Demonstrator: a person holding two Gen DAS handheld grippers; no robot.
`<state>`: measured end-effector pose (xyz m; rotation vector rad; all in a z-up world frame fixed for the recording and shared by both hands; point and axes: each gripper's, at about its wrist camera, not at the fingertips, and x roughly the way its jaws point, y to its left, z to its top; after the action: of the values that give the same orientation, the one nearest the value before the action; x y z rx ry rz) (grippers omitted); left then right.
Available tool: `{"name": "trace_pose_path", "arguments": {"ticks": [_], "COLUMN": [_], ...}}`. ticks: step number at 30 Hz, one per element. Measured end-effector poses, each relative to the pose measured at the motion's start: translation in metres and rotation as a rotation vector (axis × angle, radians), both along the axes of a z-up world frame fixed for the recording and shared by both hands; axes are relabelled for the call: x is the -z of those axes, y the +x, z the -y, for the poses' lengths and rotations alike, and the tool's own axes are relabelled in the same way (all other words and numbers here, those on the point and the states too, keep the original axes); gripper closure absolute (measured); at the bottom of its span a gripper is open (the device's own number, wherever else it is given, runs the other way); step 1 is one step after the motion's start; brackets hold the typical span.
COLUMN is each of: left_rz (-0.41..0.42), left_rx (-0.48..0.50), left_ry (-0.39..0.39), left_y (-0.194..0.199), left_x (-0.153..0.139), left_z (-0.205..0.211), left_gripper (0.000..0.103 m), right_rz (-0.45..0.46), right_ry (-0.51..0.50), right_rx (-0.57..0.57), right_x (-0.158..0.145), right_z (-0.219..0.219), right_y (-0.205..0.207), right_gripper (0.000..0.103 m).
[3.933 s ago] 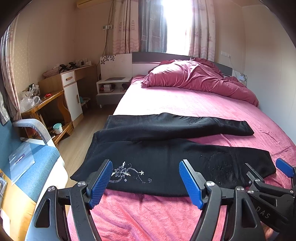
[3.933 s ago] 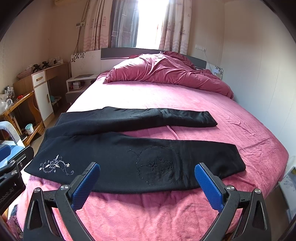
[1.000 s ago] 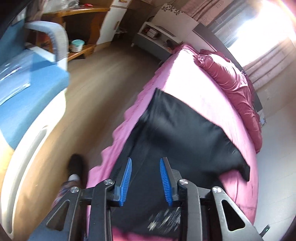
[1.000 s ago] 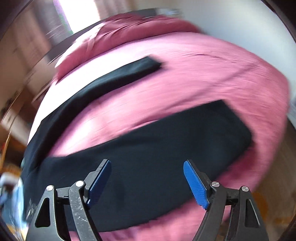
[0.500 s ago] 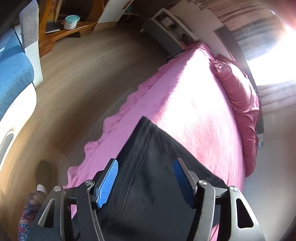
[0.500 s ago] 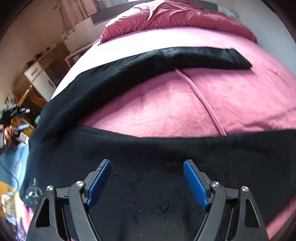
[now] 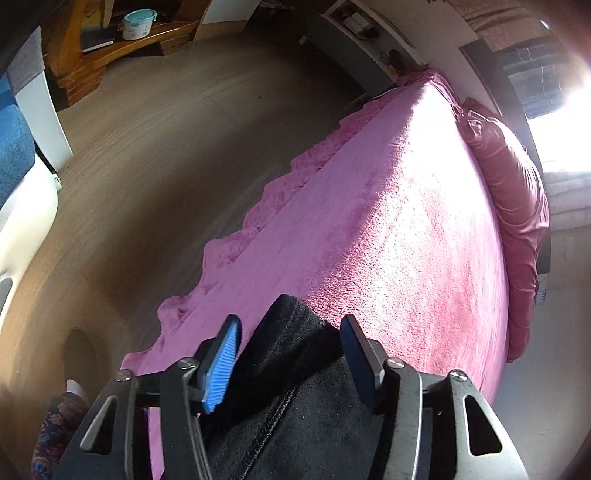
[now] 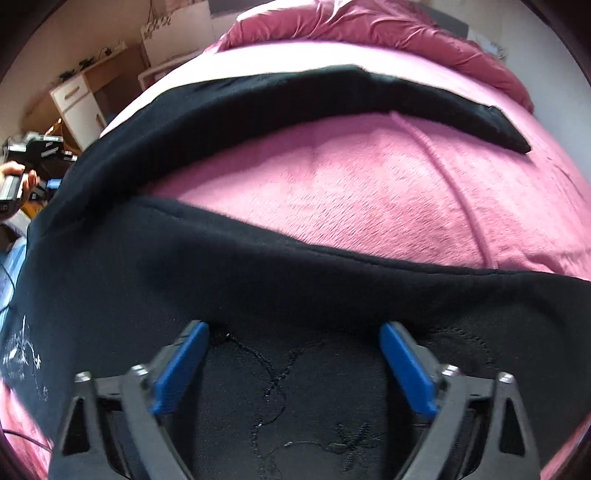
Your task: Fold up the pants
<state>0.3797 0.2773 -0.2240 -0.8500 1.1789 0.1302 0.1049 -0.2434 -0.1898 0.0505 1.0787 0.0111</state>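
Pants (image 8: 258,280), black, lie spread across the pink bed (image 8: 369,192), the two legs splayed apart with bare bedspread between them; the far leg runs toward the heaped quilt (image 8: 369,26), the near leg lies along the bed's front edge. The left tongs (image 7: 288,354) sit low at the waistband end, close to the bed's side edge above the wooden floor (image 7: 147,129). Their blue pads are parted to either side of a raised corner of cloth; they look poised to pinch it, though whether they have closed on it I cannot tell from this angle. The right tongs (image 8: 293,365) are wide open, holding nothing, just over the near leg by its stitched pattern. That placement suits one fold: each hand taking an end of the near leg so it can be carried over onto the far one.
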Motion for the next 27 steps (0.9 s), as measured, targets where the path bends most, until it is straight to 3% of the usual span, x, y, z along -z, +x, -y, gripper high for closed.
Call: {"name": "trace_pose_path", "arguments": {"ticks": [4,5,6,9,13,18,24,27], "left_rz": [0.091,0.119,0.15,0.272,0.437,0.531,0.584,0.581], "left_rx": [0.047,0.053,0.059,0.1,0.239,0.388,0.529,0.575], "left_ry": [0.091,0.112,0.127,0.119,0.101,0.093,0.14,0.137], "left_y": [-0.009,-0.011,-0.017,-0.037,-0.08,-0.134,-0.205,-0.237], "left_x": [-0.022,-0.03,-0.039,-0.069,-0.114,-0.138,-0.142,-0.137], "left_z": [0.011,0.013,0.015,0.023,0.047,0.083,0.11,0.121], "left_gripper": [0.077,0.087,0.087,0.099,0.099,0.099,0.099,0.099], "right_rz": [-0.009,-0.008,-0.007,-0.012,-0.032,-0.053,-0.028,0.005], "right_ry": [-0.003,-0.001,-0.001,-0.003,0.001,0.003,0.07,0.131], "right_rx": [-0.004,-0.004,-0.003,-0.003,-0.012,-0.028,0.012,0.032], "right_x": [0.004,0.004,0.004,0.002,0.0,-0.01,-0.04,-0.061], "right_z": [-0.005,-0.005,-0.006,-0.007,-0.002,0.012,0.041,0.053], "right_y": [0.0,0.0,0.0,-0.002,0.006,0.021,0.039,0.061], "right_gripper": [0.0,0.0,0.0,0.0,0.0,0.003,0.025,0.042]}}
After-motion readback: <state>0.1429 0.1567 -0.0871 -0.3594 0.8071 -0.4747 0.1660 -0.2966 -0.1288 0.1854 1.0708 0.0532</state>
